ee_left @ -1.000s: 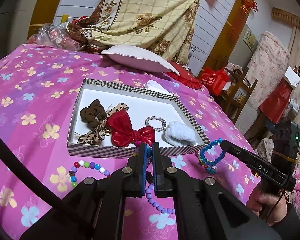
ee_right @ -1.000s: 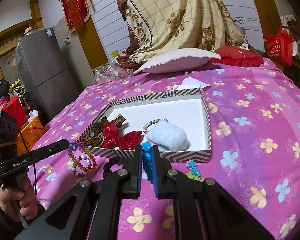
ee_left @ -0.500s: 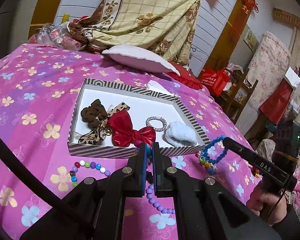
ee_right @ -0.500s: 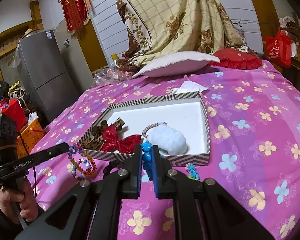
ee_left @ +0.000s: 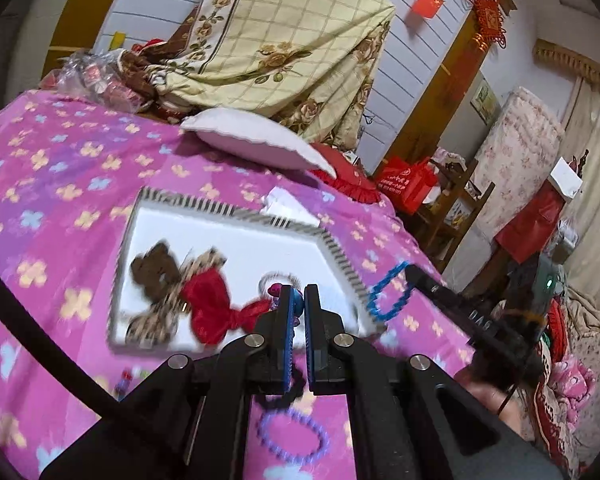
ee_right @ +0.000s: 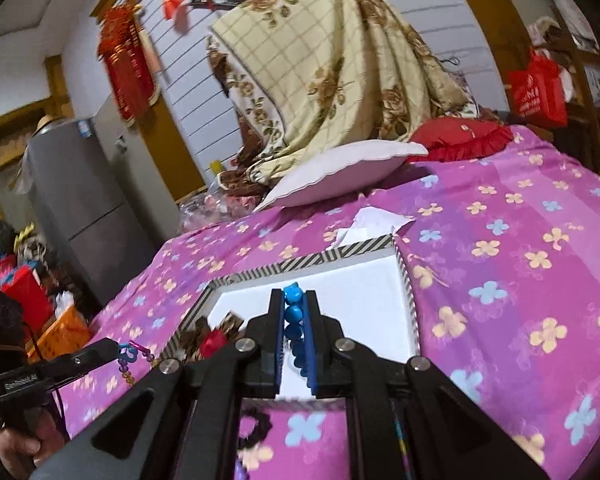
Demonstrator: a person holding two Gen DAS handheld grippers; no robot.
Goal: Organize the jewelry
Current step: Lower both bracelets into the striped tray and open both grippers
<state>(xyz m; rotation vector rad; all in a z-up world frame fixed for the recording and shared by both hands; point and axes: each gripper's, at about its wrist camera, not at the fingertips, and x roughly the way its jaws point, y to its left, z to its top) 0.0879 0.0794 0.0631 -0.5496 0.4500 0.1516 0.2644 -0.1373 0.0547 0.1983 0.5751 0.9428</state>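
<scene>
A striped box (ee_left: 236,211) with a white floor lies on the pink floral bedspread; it also shows in the right wrist view (ee_right: 332,255). In it lie a brown scrunchie (ee_left: 156,270), a leopard bow (ee_left: 168,304), a red bow (ee_left: 214,308) and a silver ring (ee_left: 278,278). My left gripper (ee_left: 297,300) is shut on a multicoloured bead bracelet (ee_left: 276,290), raised over the box's near edge. My right gripper (ee_right: 294,300) is shut on a blue bead bracelet (ee_right: 292,314), raised over the box. From the left wrist view that blue bracelet (ee_left: 388,294) hangs over the box's right rim.
A purple bead bracelet (ee_left: 292,436) and a black scrunchie (ee_right: 256,432) lie on the bedspread in front of the box. A white pillow (ee_left: 256,144), a red cushion (ee_right: 460,138) and a draped floral blanket (ee_left: 284,48) are behind. White paper (ee_right: 374,222) lies at the box's far corner.
Both grippers have risen and moved forward over the box, each carrying its bracelet. The view tilts up and the box looks blurred from motion.
</scene>
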